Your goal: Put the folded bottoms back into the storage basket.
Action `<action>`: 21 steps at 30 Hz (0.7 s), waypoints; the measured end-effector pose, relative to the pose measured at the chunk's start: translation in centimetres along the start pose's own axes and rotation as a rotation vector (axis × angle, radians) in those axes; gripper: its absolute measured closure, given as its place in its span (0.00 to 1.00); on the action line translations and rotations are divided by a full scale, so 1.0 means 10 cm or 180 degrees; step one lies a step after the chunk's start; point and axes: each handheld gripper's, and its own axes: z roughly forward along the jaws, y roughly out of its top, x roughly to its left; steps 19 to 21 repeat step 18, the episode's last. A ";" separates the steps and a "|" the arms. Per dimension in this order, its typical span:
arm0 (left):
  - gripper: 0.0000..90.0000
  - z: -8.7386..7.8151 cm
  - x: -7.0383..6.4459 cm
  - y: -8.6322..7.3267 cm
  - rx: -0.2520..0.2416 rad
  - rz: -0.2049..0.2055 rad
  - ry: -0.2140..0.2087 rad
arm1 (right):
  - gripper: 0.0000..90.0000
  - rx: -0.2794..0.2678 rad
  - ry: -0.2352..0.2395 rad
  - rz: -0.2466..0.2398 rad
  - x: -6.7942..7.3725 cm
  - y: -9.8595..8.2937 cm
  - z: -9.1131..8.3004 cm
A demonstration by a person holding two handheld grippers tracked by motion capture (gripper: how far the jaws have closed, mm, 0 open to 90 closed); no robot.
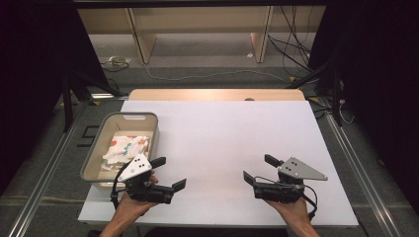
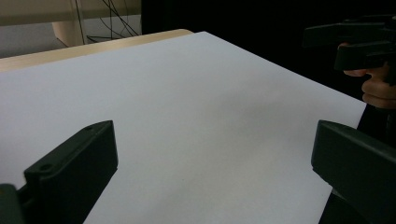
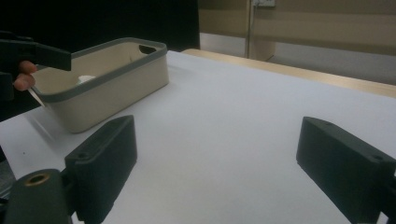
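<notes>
My left gripper (image 1: 169, 173) is held near the table's front left, just right of the basket's near end, open with nothing between its jaws. The same gripper (image 2: 210, 158) looks over bare white sheet. My right gripper (image 1: 257, 169) hovers at the front right, open and empty, its jaws pointing left. From its own camera the right gripper (image 3: 217, 154) faces the beige basket (image 3: 116, 88). The basket (image 1: 99, 140) with a grey rim stands at the left and holds a folded white cloth with coloured patches (image 1: 124, 150).
A white sheet (image 1: 222, 143) covers most of the wooden table (image 1: 212, 94). The other hand's gripper (image 2: 359, 44) shows at the far right of the left gripper view. Beyond the table, cables (image 1: 291, 47) lie on the floor by wooden furniture legs. Black stands flank both sides.
</notes>
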 end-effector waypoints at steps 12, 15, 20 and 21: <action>0.00 0.01 0.01 0.00 0.0015 -0.0013 0.0001 | 0.15 0.0017 0.0020 -0.0008 -0.01 0.00 0.03; 0.00 0.02 0.02 -0.01 0.0027 -0.0012 0.0006 | 0.15 0.0048 0.0022 -0.0003 0.00 0.00 0.04; 0.00 0.03 0.02 -0.02 0.0033 0.0010 0.0024 | 0.14 0.0063 0.0035 0.0010 -0.01 0.00 0.04; 0.00 0.03 0.02 -0.02 0.0033 0.0010 0.0024 | 0.14 0.0063 0.0035 0.0010 -0.01 0.00 0.04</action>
